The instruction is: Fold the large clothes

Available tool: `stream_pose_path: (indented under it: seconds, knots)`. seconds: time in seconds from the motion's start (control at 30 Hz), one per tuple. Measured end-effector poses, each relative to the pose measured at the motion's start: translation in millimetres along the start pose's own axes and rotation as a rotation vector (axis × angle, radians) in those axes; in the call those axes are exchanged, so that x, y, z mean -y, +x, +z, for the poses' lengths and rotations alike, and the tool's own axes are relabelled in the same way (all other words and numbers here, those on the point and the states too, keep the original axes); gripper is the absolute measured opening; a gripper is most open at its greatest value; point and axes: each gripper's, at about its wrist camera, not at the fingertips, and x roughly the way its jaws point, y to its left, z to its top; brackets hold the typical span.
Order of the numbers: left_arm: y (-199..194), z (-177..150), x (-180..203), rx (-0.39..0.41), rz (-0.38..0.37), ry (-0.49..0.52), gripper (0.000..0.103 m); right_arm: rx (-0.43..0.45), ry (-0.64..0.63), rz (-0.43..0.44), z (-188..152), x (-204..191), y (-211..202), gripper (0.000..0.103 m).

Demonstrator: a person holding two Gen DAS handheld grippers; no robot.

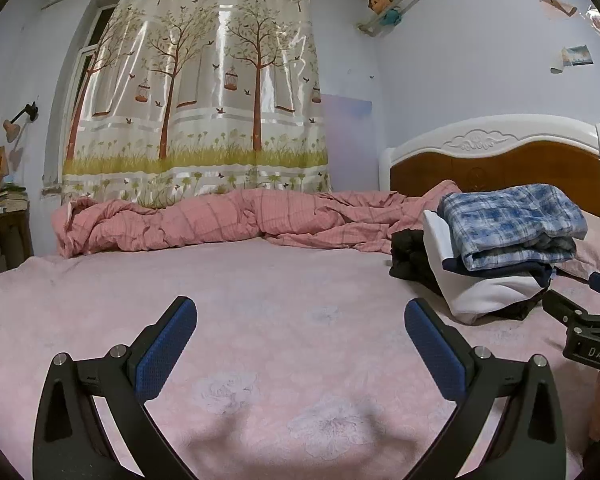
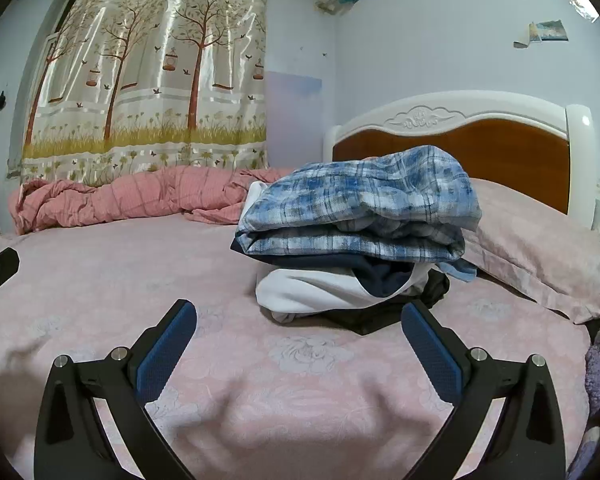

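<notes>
A stack of folded clothes sits on the pink bed sheet [image 2: 260, 380]: a blue plaid garment [image 2: 364, 204] on top, a navy one [image 2: 380, 276], a white one [image 2: 312, 292] and a black one [image 2: 380, 320] beneath. The stack also shows in the left wrist view [image 1: 512, 220] at the right. My left gripper [image 1: 300, 312] is open and empty over the bare sheet [image 1: 260, 320]. My right gripper [image 2: 300, 312] is open and empty just in front of the stack; it also shows at the left wrist view's right edge [image 1: 580, 312].
A crumpled pink checked duvet [image 1: 220, 220] lies along the far side of the bed. A pink pillow [image 2: 540, 256] lies against the white and brown headboard [image 2: 460, 140]. A tree-print curtain [image 1: 204, 92] hangs behind. A cluttered side table [image 1: 4, 216] stands at left.
</notes>
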Motion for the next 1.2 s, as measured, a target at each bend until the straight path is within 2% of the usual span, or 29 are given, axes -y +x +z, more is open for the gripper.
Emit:
stream_pose_path:
  seconds: [0.43, 1.2]
  knots:
    - [-6.2, -0.4, 13.5, 0.031, 0.000, 0.073, 0.103, 0.001, 0.002, 0.000, -0.1, 0.2, 0.1, 0.103]
    - [-0.3, 1.0, 14.7, 0.001, -0.002, 0.059, 0.103, -0.005, -0.008, 0.000, -0.2, -2.9, 1.1, 0.103]
